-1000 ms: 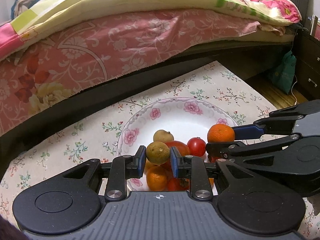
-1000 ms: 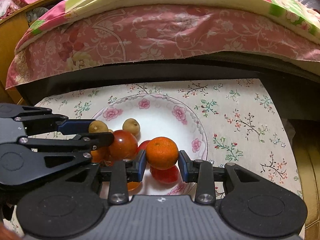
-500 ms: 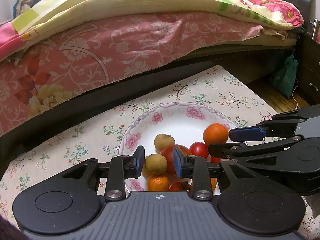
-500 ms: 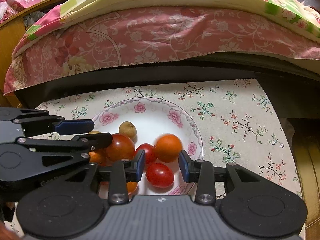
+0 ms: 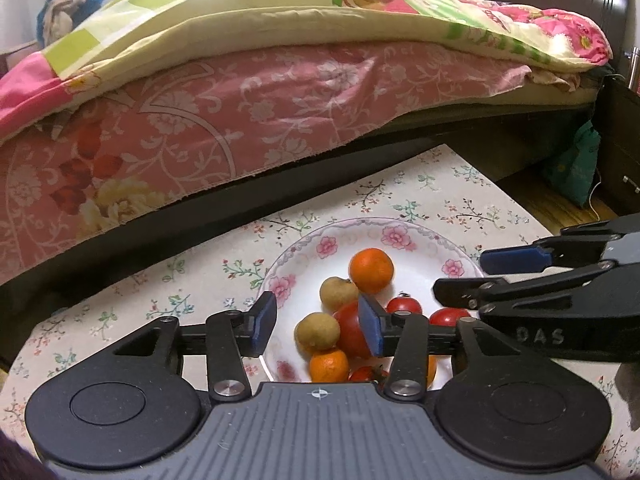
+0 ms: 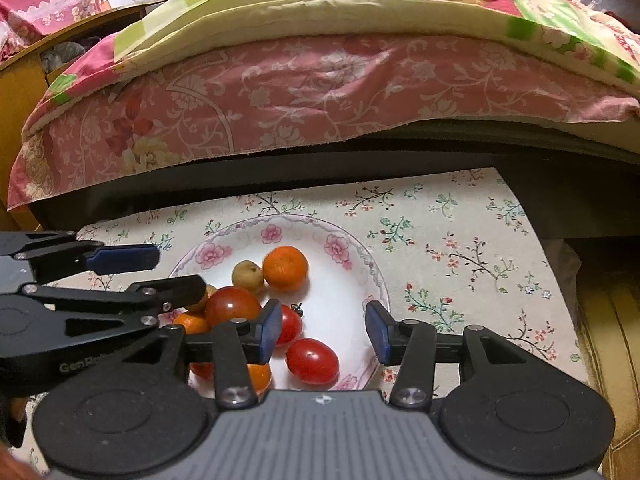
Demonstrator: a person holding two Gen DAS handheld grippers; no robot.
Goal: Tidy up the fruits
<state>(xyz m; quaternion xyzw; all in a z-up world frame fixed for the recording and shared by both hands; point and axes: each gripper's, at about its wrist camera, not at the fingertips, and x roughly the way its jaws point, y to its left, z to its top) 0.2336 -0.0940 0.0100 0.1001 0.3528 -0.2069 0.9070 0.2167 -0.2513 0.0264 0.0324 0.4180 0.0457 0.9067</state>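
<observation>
Pink bedspread [image 5: 248, 104] behind, floral cloth [image 6: 460, 240] under a flowered plate [image 6: 344, 256]. Left gripper [image 5: 316, 326] and right gripper [image 6: 322, 330] both spread wide, empty, over the plate's near edge. Fruit sits on the plate: orange [image 6: 285, 263], tomato [image 6: 312, 361], brown fruit [image 5: 317, 331].

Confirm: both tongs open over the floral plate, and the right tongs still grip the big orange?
Not quite. Both tongs are open over the floral plate, but the right tongs grip nothing. In the right wrist view the big orange lies on the plate beside a small brown fruit, well clear of the fingers. The left tongs are likewise empty.
</observation>
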